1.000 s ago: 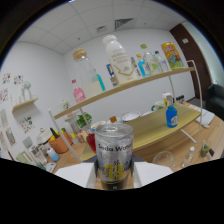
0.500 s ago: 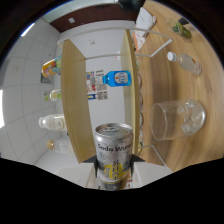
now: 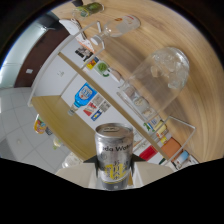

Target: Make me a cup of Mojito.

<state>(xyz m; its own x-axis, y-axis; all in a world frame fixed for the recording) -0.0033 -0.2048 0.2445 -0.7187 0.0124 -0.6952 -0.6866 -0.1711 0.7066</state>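
While tilted, soda can [image 3: 114, 155] clamped in claw [image 3: 114, 172].

Soda can [image 3: 114, 154] base hidden w/in tongs [image 3: 114, 176]; shelf bottles [image 3: 97, 107] too blurred to read.

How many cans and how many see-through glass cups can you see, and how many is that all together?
Soda water can, held between the fingers of the hand-held gripper: 1
Clear glass with ice on the wooden table: 1
Total: 2
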